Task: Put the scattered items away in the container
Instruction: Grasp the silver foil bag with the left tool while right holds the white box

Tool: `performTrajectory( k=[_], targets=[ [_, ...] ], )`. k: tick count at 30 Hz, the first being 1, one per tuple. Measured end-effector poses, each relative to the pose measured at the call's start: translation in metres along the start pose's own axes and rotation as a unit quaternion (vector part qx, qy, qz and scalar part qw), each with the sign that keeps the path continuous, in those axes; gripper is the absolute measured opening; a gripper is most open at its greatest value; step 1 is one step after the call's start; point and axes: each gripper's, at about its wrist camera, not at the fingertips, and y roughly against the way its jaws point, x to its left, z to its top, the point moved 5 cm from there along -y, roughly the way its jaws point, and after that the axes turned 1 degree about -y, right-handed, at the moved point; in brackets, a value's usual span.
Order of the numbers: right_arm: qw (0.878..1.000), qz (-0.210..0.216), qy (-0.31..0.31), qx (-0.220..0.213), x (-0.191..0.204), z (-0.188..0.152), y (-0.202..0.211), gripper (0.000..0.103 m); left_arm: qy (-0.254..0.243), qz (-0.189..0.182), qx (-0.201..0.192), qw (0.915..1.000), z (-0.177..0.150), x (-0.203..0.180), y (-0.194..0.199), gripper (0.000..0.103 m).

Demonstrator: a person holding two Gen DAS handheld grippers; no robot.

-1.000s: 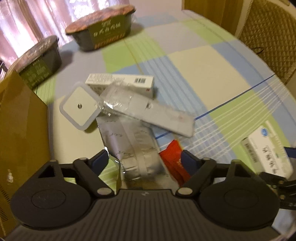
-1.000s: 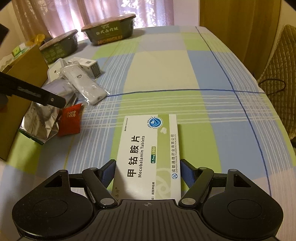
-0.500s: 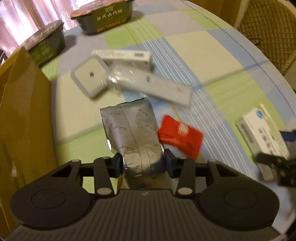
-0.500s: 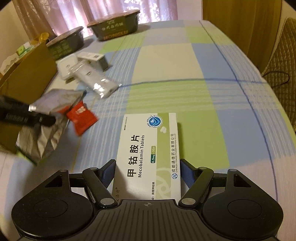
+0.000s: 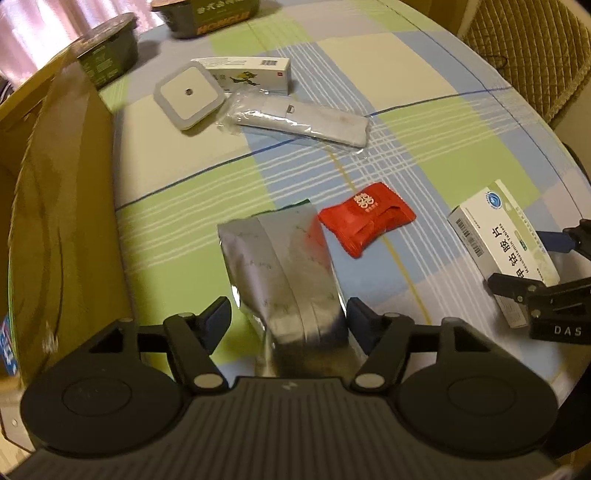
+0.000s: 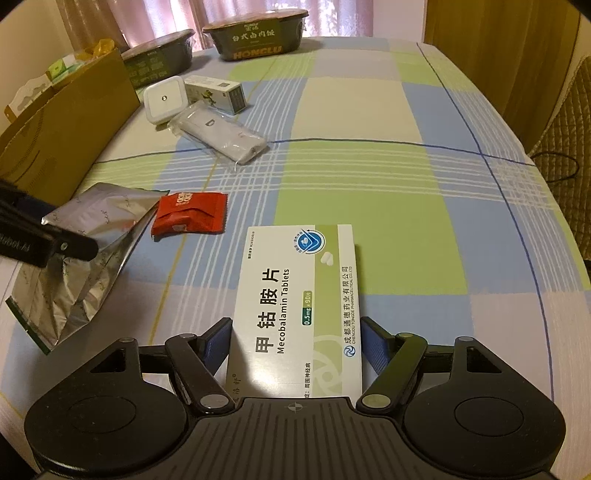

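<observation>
Tablets first: the Mecobalamin tablet box (image 6: 295, 295) lies flat on the checked cloth of the desk (image 6: 388, 221), its near end between the fingers of the right claw (image 6: 295, 328), which is spread wide with a finger just beside each long edge, not clamped. Beside it to the left, the left claw (image 5: 286, 314) straddles the near end of a silver foil pouch (image 5: 280, 258); its jaws are parted too, with a sliver of gap showing at the left finger. The pouch looks crumpled and partly propped up. Just beyond the pouch's far corner sits a red sachet (image 5: 365, 221), flat on the cloth. The brown cardboard box (image 5: 55, 166) stands along the left edge of the desk, with a few packets poking above its rim at the far end. Further off lie a white device in clear wrap (image 5: 306, 118), a square white gadget (image 5: 188, 94) and a long white carton (image 5: 251, 72), bunched together. Two dark instant-food bowls (image 6: 258, 33) stand at the far edge before pink curtains (image 6: 147, 14).
</observation>
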Motion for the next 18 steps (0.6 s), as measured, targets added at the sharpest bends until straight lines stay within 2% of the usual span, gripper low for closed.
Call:
performTrajectory(
  k=[3,5,7,13,18],
  targets=[
    [1.000,-0.006,0.008,-0.001,0.000,0.001,-0.002,0.077,-0.011,-0.011,0.026,0.9995,0.005,0.000,-0.010,0.065],
    [1.000,-0.011,0.009,0.000,0.000,0.000,-0.004,0.085,-0.013,-0.021,0.045,0.9987,0.007,0.002,-0.018,0.065],
    [1.000,-0.009,0.004,-0.003,-0.001,0.000,-0.004,0.086,-0.020,-0.029,0.062,0.9975,0.008,0.004,-0.024,0.065],
    [1.000,-0.004,-0.008,-0.011,-0.006,0.004,-0.004,0.086,-0.038,-0.030,0.070,0.9963,0.008,0.007,-0.027,0.051],
    [1.000,-0.005,-0.010,-0.014,-0.007,0.007,-0.005,0.086,-0.056,-0.036,0.062,0.9958,0.001,0.005,-0.020,0.045]
  ],
)
